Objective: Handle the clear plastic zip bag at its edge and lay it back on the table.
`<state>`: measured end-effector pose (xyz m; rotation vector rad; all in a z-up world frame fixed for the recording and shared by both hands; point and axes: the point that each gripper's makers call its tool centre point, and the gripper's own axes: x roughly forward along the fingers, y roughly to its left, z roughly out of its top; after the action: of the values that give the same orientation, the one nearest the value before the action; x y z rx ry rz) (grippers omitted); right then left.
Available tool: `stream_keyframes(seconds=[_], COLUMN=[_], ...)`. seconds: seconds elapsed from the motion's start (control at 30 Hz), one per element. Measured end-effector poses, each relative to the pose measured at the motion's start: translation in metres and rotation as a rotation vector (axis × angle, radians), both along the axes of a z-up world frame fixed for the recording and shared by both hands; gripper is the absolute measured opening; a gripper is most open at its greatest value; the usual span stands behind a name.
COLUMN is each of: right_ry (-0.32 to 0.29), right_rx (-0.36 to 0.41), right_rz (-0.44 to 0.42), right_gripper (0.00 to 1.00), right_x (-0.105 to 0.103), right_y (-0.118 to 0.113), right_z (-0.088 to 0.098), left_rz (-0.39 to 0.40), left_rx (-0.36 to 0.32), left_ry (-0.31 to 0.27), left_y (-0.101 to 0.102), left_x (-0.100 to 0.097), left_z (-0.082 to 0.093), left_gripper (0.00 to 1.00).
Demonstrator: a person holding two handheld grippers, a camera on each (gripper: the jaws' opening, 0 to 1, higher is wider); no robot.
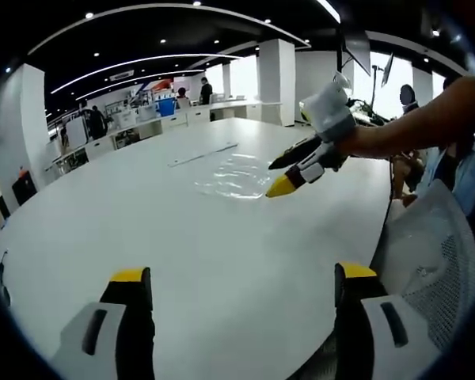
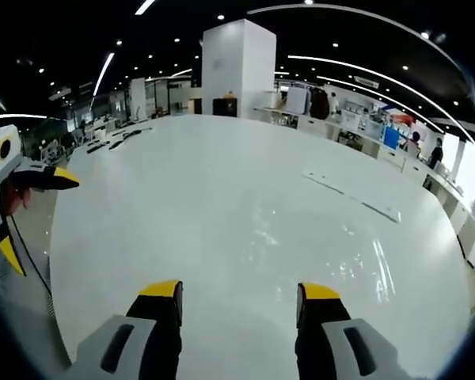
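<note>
Lying flat on table (image 1: 103, 214), zip bag (image 1: 236, 176) just beside right tongs (image 1: 285, 176).

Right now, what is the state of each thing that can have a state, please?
clear plastic zip bag: lying flat on the white table, held by nothing.
right gripper: fingers open, hovering by the bag's edge, not touching.
left gripper: fingers open, empty, back from the bag.
strip: lying flat on the table beyond the bag.

Zip bag (image 1: 236, 176): flat on tabletop (image 1: 142, 222), mid-surface.
Right tool (image 1: 289, 176): just beside bag's edge.
Chair (image 1: 435, 253): beside tabletop.
</note>
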<state>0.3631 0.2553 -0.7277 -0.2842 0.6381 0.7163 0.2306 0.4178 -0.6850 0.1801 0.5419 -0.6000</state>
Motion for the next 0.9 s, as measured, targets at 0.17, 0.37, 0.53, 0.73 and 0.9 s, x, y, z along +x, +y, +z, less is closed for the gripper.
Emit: stream_keyframes(seconds=[0.17, 0.37, 0.53, 0.73, 0.9], right_ry=[0.004, 0.005, 0.010, -0.013, -0.007], right_rx=[-0.017, -0.028, -0.040, -0.076, -0.092], right_rz=[0.022, 0.049, 0.061, 0.076, 0.094], right_gripper=[0.53, 0.53, 0.49, 0.46, 0.40], right_x=[0.002, 0.005, 0.008, 0.012, 0.013], right_y=[0.006, 0.012, 0.016, 0.021, 0.025], right_z=[-0.004, -0.005, -0.008, -0.011, -0.013], left_rz=[-0.004, -0.010, -0.007, -0.005, -0.007], left_rx=[-0.001, 0.004, 0.002, 0.003, 0.004], left_ry=[0.006, 0.009, 0.011, 0.009, 0.012], left_y=[-0.002, -0.002, 0.000, -0.002, -0.003], left_x=[0.000, 0.000, 0.001, 0.002, 0.000], left_z=[-0.004, -0.005, -0.004, -0.004, -0.004], left_gripper=[0.94, 0.94, 0.94, 0.94, 0.94])
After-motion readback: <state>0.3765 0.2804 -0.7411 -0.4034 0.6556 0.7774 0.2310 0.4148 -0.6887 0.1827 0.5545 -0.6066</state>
